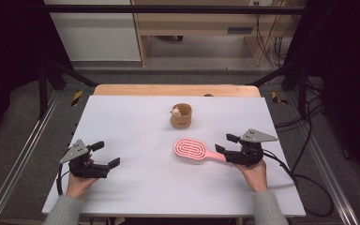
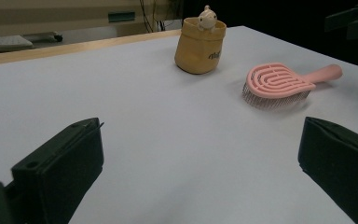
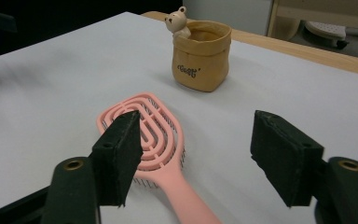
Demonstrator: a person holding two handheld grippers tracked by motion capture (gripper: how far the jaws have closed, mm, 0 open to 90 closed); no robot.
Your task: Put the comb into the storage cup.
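Tabletop (image 1: 136,187) – white, wood strip along far edge. Pink hairbrush (image 1: 194,150) lies right of centre, bristles down, handle toward right claw (image 1: 226,142). Right claw partly open – jaws straddle handle, pads not touching it, nothing gripped. Left claw (image 1: 106,153) at left near edge, jaws spread wide, empty, well apart from brush. Tan bag-shaped pot (image 1: 181,116) stands upright beyond brush; small bear figure (image 1: 175,111) on its rim.
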